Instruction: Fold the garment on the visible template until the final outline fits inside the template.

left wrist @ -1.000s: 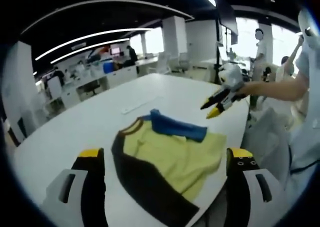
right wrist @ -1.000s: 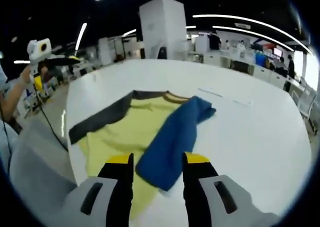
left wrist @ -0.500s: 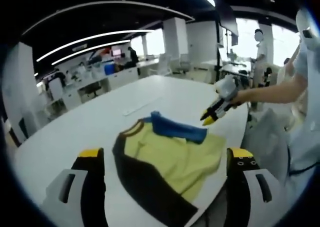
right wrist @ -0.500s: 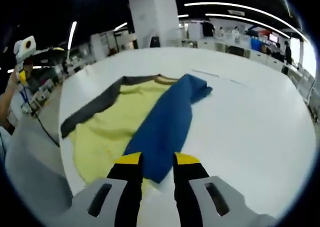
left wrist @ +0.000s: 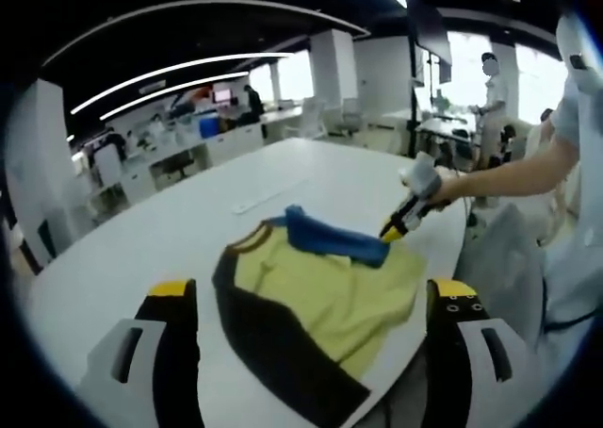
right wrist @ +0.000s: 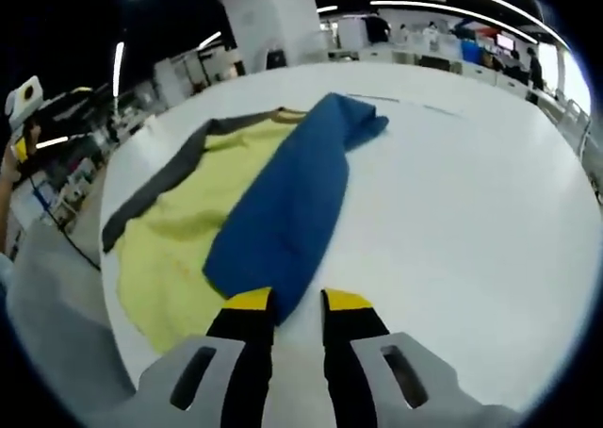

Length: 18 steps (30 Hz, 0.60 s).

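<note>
While the yellow shirt point(right wrist: 179, 230) lay flat on the white table point(right wrist: 452, 211), its blue sleeve point(right wrist: 283, 202) was folded across the body. The right gripper point(right wrist: 287, 301) reached the sleeve's end, jaws narrowly parted on either side of its edge. The left gripper point(left wrist: 311, 291) hovered wide open, holding nothing.

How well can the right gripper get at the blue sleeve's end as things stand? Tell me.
Probably yes. The right gripper sits at the near end of the blue sleeve, jaws slightly apart, with nothing lying between them and the cloth on the table.
</note>
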Available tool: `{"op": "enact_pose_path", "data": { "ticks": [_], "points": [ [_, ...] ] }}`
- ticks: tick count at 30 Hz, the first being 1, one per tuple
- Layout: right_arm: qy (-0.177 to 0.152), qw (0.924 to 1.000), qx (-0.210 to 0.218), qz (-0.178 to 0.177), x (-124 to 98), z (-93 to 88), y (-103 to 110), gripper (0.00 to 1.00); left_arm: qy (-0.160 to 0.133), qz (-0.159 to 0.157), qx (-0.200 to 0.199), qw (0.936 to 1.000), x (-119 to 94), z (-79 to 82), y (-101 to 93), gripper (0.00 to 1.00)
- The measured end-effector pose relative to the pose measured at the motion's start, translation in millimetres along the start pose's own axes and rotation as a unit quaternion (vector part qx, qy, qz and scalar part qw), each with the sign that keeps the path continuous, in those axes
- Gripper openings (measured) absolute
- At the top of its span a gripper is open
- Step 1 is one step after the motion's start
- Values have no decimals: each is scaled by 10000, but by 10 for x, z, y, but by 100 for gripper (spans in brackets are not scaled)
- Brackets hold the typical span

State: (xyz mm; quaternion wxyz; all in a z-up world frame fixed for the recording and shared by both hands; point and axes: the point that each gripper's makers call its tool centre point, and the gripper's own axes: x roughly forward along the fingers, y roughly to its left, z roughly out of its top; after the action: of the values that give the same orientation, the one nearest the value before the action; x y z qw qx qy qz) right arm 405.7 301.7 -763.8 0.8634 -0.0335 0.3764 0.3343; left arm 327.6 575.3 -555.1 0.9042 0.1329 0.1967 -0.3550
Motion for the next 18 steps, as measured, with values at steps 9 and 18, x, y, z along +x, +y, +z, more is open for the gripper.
{"op": "enact_pose_path", "data": {
  "ticks": [9, 18],
  "points": [
    [-35, 9998, 66, 165, -13, 22, 103, 15, -27, 30, -10, 10000, -20, 30, -7, 98],
    [-23, 9997, 180, 169, -21, 7, 90, 9, -14, -6, -15, 10000, -9, 32, -42, 98]
  ]
}}
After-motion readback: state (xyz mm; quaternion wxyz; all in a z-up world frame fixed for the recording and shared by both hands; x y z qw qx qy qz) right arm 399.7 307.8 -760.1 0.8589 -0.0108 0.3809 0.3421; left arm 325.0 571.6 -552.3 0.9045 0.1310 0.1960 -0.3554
